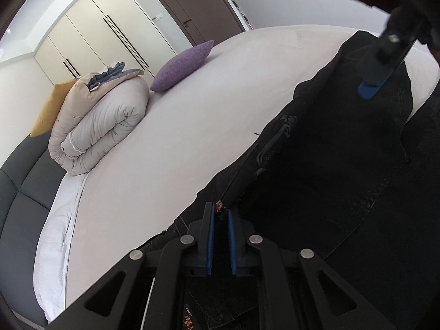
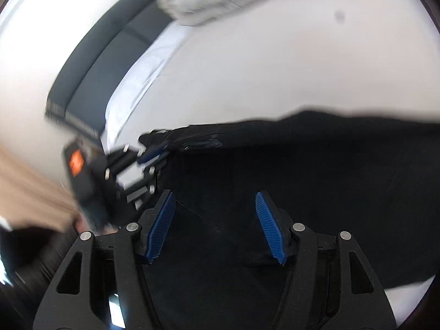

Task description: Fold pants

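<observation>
On the white bed sheet (image 1: 170,126), black pants (image 1: 316,170) lie spread toward 3 o'clock; left gripper (image 1: 220,214) pinches their waistband edge, apparently anchoring the fold, while right gripper (image 2: 216,227) hovers above them, fingers apart.

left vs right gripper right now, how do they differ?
The left gripper has its fingers nearly together, pinching an edge of the black pants; the right gripper has its fingers spread wide with nothing between them. The left one sits at the pants' edge beside the bare white sheet; the right one hovers over the middle of the dark fabric. Both have black frames and ribbed blue pads.
</observation>
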